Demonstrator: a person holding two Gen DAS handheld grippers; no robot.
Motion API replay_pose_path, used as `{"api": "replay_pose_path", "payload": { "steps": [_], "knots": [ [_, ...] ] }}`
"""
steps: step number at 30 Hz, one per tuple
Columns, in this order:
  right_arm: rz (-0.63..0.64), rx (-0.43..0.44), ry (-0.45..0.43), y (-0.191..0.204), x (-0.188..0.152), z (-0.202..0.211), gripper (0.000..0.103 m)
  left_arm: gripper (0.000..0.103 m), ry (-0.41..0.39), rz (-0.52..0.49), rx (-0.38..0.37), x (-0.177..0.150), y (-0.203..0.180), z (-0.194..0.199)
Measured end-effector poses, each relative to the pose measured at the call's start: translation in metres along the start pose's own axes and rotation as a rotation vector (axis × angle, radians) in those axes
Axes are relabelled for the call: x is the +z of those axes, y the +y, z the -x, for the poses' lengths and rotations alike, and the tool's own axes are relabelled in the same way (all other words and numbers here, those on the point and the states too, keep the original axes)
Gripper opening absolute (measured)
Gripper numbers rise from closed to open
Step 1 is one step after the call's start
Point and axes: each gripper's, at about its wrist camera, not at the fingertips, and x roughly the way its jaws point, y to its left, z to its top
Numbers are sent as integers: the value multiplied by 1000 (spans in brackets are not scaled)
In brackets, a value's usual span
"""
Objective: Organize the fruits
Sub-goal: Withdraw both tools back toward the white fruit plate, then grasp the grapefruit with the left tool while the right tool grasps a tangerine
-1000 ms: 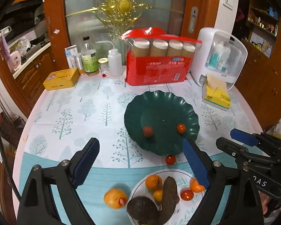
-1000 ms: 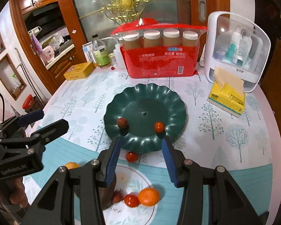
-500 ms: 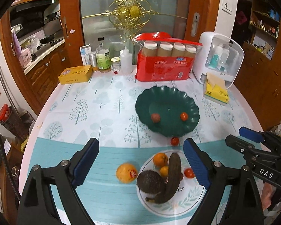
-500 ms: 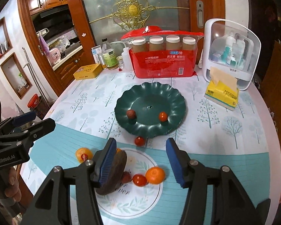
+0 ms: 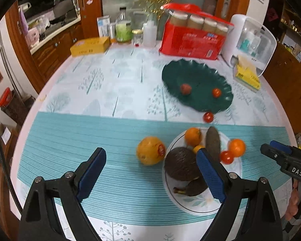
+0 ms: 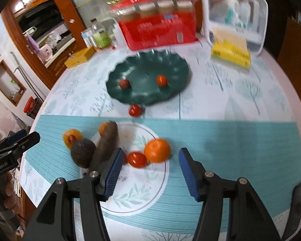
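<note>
A dark green scalloped plate (image 5: pixel 202 76) (image 6: pixel 170 64) holds a brownish fruit (image 5: pixel 185 89) and a small red tomato (image 5: pixel 216 92). Another tomato (image 5: pixel 208 117) (image 6: pixel 135 110) lies on the cloth in front of it. A white plate (image 5: pixel 196 204) (image 6: pixel 142 190) holds an avocado (image 5: pixel 180 163), a long brown fruit (image 5: pixel 212 140), oranges (image 6: pixel 157 150) and a tomato (image 6: pixel 137 159). A large orange (image 5: pixel 150 150) lies left of it. My left gripper (image 5: pixel 150 174) is open above the near table. My right gripper (image 6: pixel 150 172) is open over the white plate.
At the table's back stand a red pack of jars (image 5: pixel 192 38), a white dispenser box (image 5: pixel 250 40), a yellow tissue pack (image 5: pixel 247 76), bottles (image 5: pixel 123 28) and a yellow box (image 5: pixel 90 46). Wooden cabinets lie left, beyond the table edge.
Both grippers have pulled back and swung toward the near table, so the white plate and its fruit sit larger and closer. Jaws stay open. No fruit has moved.
</note>
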Motion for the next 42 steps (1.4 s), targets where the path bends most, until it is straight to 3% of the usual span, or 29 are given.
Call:
{"api": "replay_pose_path", "payload": {
  "steps": [8, 13, 26, 30, 36, 40, 42],
  "knots": [
    [-94, 23, 93, -21, -18, -41, 58, 90, 55, 86, -7, -9, 27, -48],
    [-137, 41, 102, -24, -17, -54, 58, 88, 72, 134, -9, -6, 43, -64],
    [-128, 12, 121, -15, -2, -84, 58, 88, 168, 173, -91, 3, 29, -106],
    [-136, 9, 126, -16, -2, -90, 58, 79, 211, 206, -113, 3, 29, -120],
    [-130, -7, 125, -15, -1, -96, 58, 55, 247, 240, -145, 2, 27, -130],
    [-112, -18, 121, -12, 0, -99, 57, 52, 247, 237, -142, 0, 25, -132],
    [-98, -15, 117, -10, 0, -99, 48, 51, 244, 234, -137, 0, 23, -132]
  ]
}}
